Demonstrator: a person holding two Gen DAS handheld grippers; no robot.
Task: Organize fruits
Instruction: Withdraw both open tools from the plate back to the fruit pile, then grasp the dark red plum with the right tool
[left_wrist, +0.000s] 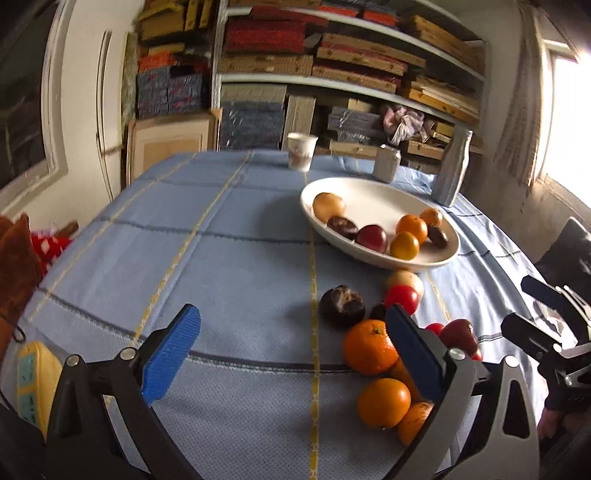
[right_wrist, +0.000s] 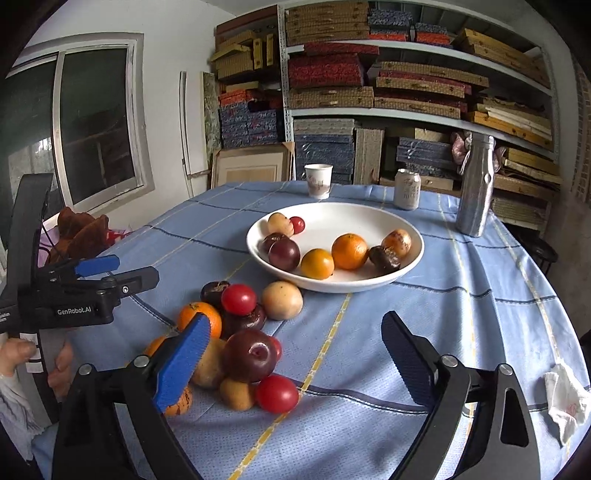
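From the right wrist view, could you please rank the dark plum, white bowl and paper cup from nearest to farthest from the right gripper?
1. Dark plum, in the loose pile beside the right gripper.
2. White bowl, mid-table.
3. Paper cup, at the far edge.

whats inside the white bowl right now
The white bowl holds two oranges, two dark plums, a dark brown fruit, two pale yellowish fruits and a small red one. Anything beneath them is hidden.
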